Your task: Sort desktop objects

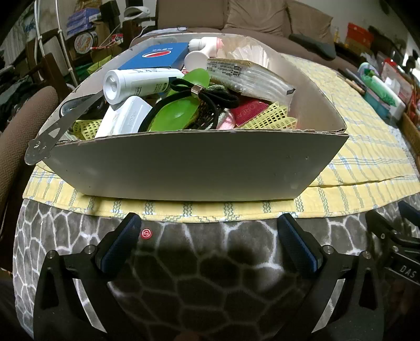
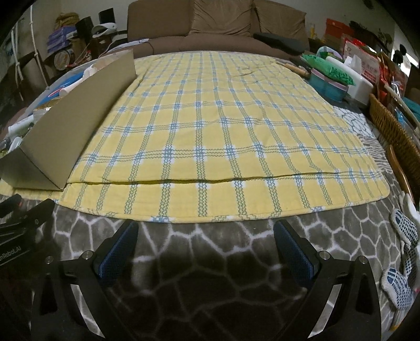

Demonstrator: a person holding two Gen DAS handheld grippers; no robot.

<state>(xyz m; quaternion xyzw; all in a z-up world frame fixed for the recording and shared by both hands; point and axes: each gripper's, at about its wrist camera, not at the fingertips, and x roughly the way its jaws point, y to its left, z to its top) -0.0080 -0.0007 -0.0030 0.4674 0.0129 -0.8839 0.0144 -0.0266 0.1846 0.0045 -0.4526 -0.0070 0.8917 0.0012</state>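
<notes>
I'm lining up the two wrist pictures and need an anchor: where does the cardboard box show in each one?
Left wrist view: the cardboard box fills the centre, its near wall facing the camera, full of clutter.
Right wrist view: the same box sits at the left edge, seen along its long side wall.
Shared landmark: the yellow plaid cloth under the box, with the brown sofa behind it.

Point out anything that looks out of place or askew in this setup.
The cardboard box is heaped untidily, and a flat metal tool pokes out over its near-left corner, overhanging the yellow plaid cloth. Both grippers are open and empty.
</notes>
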